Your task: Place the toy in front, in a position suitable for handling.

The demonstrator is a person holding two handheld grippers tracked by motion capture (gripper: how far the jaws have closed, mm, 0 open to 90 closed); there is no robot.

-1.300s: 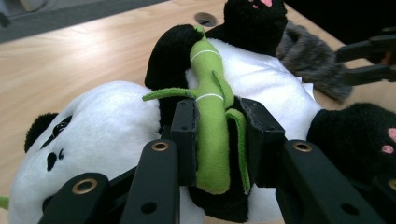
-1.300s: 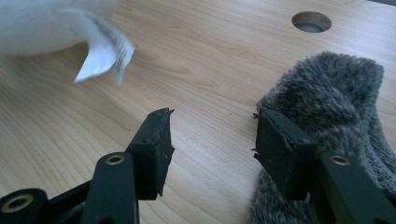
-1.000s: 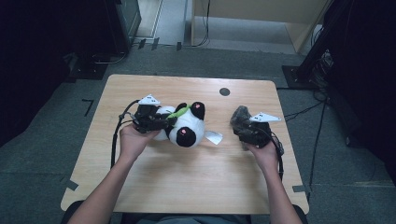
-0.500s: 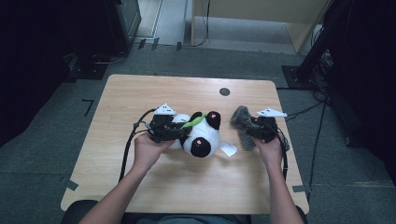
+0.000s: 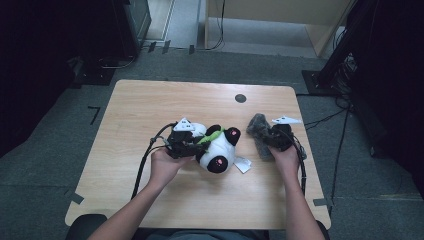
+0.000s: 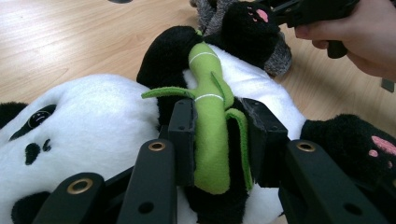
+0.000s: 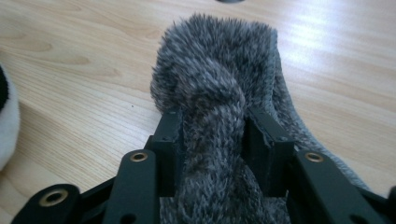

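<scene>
Panda plush (image 5: 218, 151) lying mid-table (image 5: 150, 110), green bamboo piece (image 6: 211, 135) pinched between left gripper (image 6: 217, 135) jaws. Grey furry cloth (image 7: 219, 93) just right of panda, clamped in right gripper (image 7: 212, 144).

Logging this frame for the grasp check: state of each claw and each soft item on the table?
Left claw: shut on the green felt bamboo stalk.
Right claw: shut on the grey fuzzy knitted cloth.
Black-and-white plush panda toy: lying on the wooden table, its green felt bamboo stalk clamped.
Grey fuzzy knitted cloth: bunched, pinched between the jaws, far end on the table.
</scene>
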